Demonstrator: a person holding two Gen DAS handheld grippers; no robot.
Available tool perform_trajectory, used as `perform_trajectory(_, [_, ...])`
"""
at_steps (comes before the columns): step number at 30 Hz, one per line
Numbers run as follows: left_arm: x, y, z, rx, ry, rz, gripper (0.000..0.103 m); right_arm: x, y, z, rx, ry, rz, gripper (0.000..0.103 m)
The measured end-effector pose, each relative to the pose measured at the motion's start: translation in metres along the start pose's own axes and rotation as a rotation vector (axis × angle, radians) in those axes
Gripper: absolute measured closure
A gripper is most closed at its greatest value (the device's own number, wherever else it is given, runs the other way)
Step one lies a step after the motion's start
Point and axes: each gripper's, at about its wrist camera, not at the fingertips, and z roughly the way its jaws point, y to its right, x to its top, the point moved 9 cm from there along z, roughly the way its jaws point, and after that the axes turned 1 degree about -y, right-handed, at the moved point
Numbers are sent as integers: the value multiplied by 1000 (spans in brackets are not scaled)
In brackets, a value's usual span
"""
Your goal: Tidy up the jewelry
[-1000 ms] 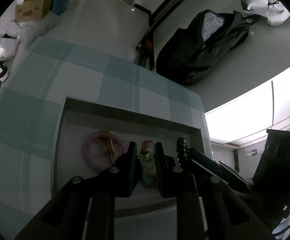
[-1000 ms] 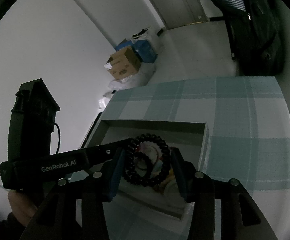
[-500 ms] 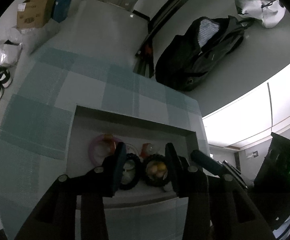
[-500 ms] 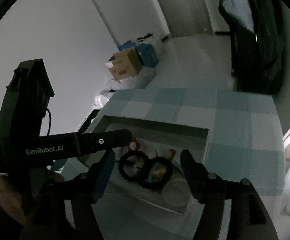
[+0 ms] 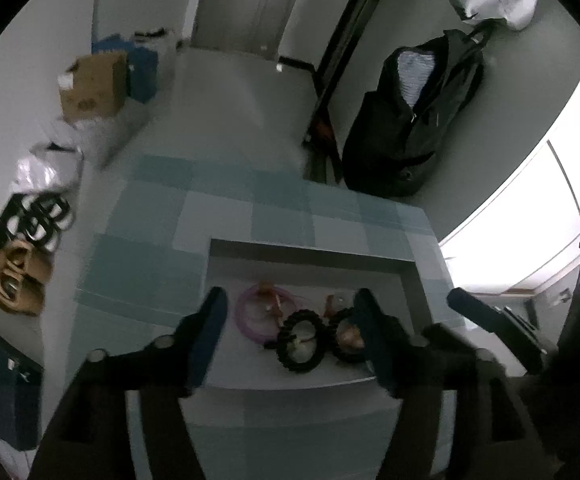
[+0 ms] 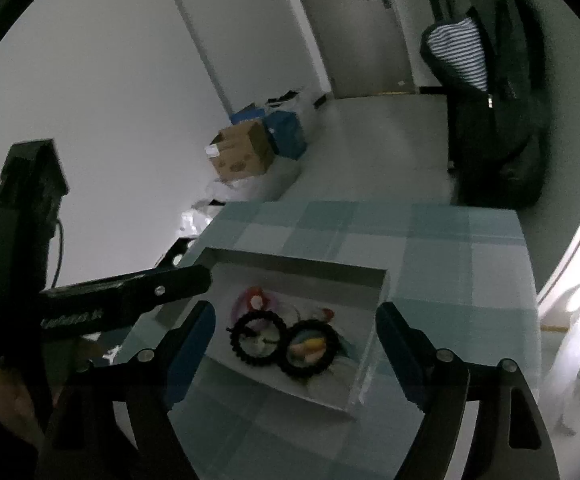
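Observation:
A shallow grey tray (image 5: pixel 310 252) (image 6: pixel 302 266) sits on the teal checked tablecloth (image 5: pixel 149 264). In it lie two black beaded bracelets (image 5: pixel 300 340) (image 6: pixel 255 336) side by side, a pink ring-shaped bracelet (image 5: pixel 249 314) (image 6: pixel 245 300) and small orange and pale pieces. My left gripper (image 5: pixel 292 320) is open and empty, raised above the tray's near edge. My right gripper (image 6: pixel 294 328) is open and empty, held above the tray. The left gripper also shows in the right wrist view (image 6: pixel 129 292), at the tray's left side.
A black backpack (image 5: pixel 414 120) leans beyond the table's far edge. Cardboard and blue boxes (image 5: pixel 97 80) stand on the floor at the far left. Shoes (image 5: pixel 21 260) lie on the floor left of the table. A bright window is at the right.
My right gripper let go of the black beaded bracelet, which now lies in the tray. Both grippers opened wide and drew back and up from the tray.

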Motion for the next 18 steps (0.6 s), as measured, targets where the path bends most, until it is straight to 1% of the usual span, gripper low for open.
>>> perform_trajectory(6, [-3,-3,-15,49,45,35,37,0,6,-13,-12,30,21,13])
perform_trajectory(9, [-8,-6,-21,75,62,38,28,-1,8,-19,-7,48,31,8])
perform_trajectory(15, [-15,-2,-32,110,100,67,28,-5,5,-32,-8,67,12,5])
perform_trajectory(18, [-20,-3,-35,116,104,56,28,-9,1,-38,-15,74,-6,4])
